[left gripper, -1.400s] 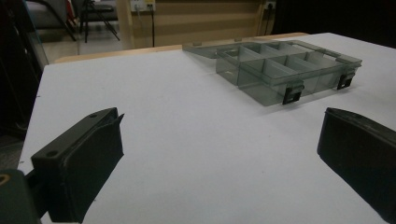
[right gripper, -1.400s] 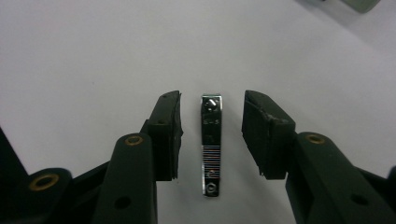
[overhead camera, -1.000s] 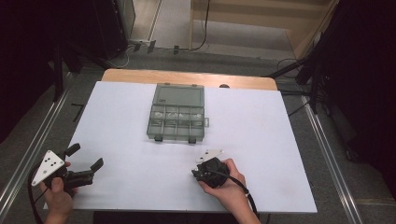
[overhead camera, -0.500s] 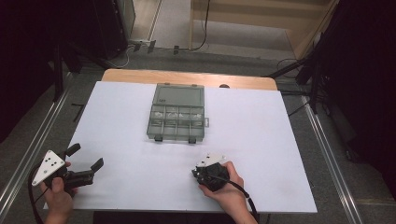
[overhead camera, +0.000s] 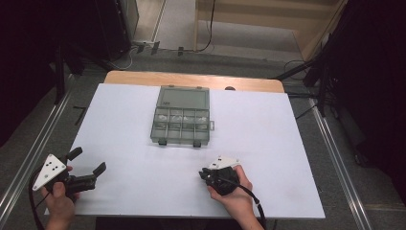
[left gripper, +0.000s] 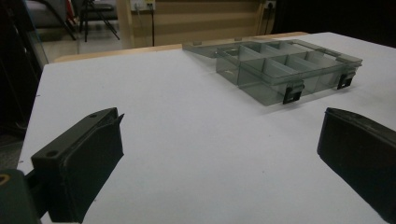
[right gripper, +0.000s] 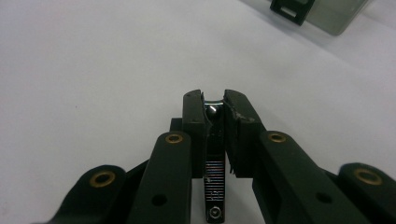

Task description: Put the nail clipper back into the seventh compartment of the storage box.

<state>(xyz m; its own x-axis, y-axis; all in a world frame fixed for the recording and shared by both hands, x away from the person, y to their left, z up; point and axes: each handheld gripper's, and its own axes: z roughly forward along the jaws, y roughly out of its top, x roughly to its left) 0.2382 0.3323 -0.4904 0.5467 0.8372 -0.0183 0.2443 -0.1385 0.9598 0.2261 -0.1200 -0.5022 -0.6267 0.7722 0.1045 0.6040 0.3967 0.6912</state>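
organizer box (overhead camera: 182, 115): translucent smoky plastic | table (overhead camera: 287, 143): matt white | right gripper (right gripper: 214, 105): matt black

The left tongs (overhead camera: 88, 173) have a black body with two broad, flat black jaws. On top sits a pale grey three-cornered plate (overhead camera: 49, 171) marked with a few dark dots. Seen close in the left gripper view, the left jaw's upper face carries two small round holes.

The right tongs (overhead camera: 205, 173) are also black, topped by a smaller pale plate (overhead camera: 223, 162), and a black cable (overhead camera: 253, 202) trails from the body. In the right gripper view, black link arms carry brass-coloured rivets (right gripper: 174, 138), and a small silver screw (right gripper: 214, 212) sits on the central bar below faint striped markings.
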